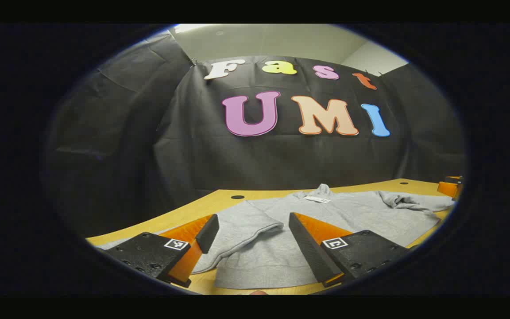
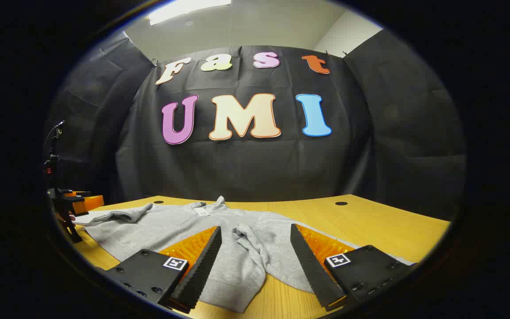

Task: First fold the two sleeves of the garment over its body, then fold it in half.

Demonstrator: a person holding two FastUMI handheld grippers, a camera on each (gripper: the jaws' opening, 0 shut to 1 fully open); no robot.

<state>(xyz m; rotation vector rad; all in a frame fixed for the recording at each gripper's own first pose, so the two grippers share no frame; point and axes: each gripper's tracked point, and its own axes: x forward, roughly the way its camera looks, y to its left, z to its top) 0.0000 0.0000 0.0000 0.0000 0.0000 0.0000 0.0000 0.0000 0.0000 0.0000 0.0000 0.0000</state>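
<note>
We are holding both tools, left tool [image 1: 248, 230] and right tool [image 2: 255, 237], agape over the soft grey garment [image 1: 326, 221], lying flat on the wooden worktop [image 2: 370, 221], collar pointing away, one sleeve [image 2: 248, 241] crumpled between the right tool's fingers.

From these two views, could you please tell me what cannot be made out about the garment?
- Neck tag text on the grey garment: too small in the left gripper view.
- Its hem: cut off by the left gripper and the image edge.
- Right gripper view: the right gripper hides parts of the sleeve.
</note>
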